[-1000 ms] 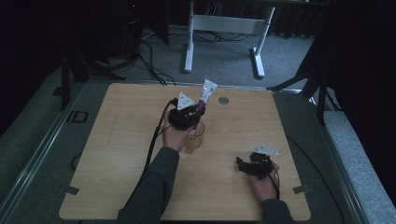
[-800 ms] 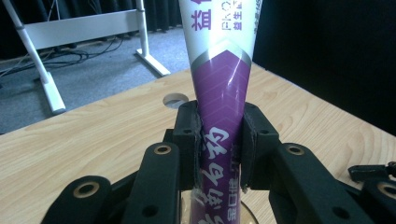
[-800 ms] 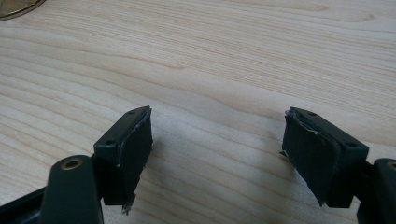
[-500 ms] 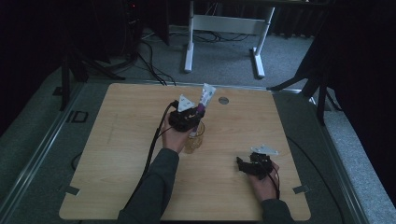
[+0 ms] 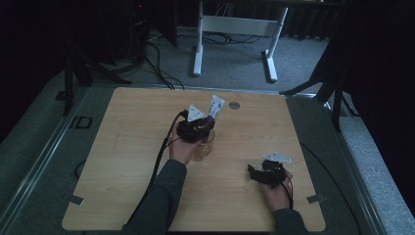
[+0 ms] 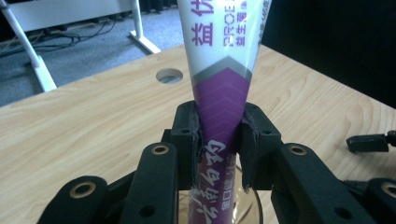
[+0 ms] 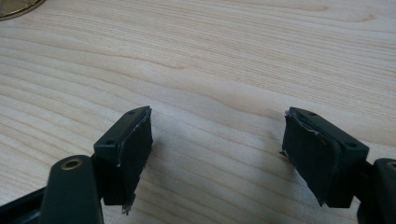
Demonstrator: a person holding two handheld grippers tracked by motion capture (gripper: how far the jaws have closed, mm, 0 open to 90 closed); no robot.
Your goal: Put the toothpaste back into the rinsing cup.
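While the left gripper [image 5: 208, 126] sits near the middle of the wooden table [image 5: 122, 161], its two black jaws pinch a toothpaste tube [image 6: 223, 88] on its purple lower part, one pad on each side. The left gripper view shows the tube [image 6: 223, 88] standing nearly upright, white above with purple lettering, a grey chevron band, then purple below. Its lower end goes down into a clear glass cup [image 6: 250, 212] whose rim shows just under the jaws. From the high view, the tube [image 5: 216, 106] leans slightly away from the person, its white upper end rising above the gripper, and the cup [image 5: 203, 151] stands on the table directly beneath, beside the left hand [image 5: 182, 149]. Whether the tube's end touches the cup's bottom cannot be told.

A round hole [image 5: 234, 105] in the tabletop lies beyond the tube, near the far edge; the left gripper view has it [image 6: 169, 75] left of the tube.

Right gripper [image 5: 266, 172]: held low at the near right part of the table, well apart from the cup. The right gripper view [image 7: 217, 149] shows its jaws spread wide with bare wood grain between them, nothing held. A curved brass-coloured edge [image 7: 16, 8] shows in that view's upper left corner; what it belongs to cannot be told.

Behind the table, a white frame stand [image 5: 235, 29] sits on grey carpet.
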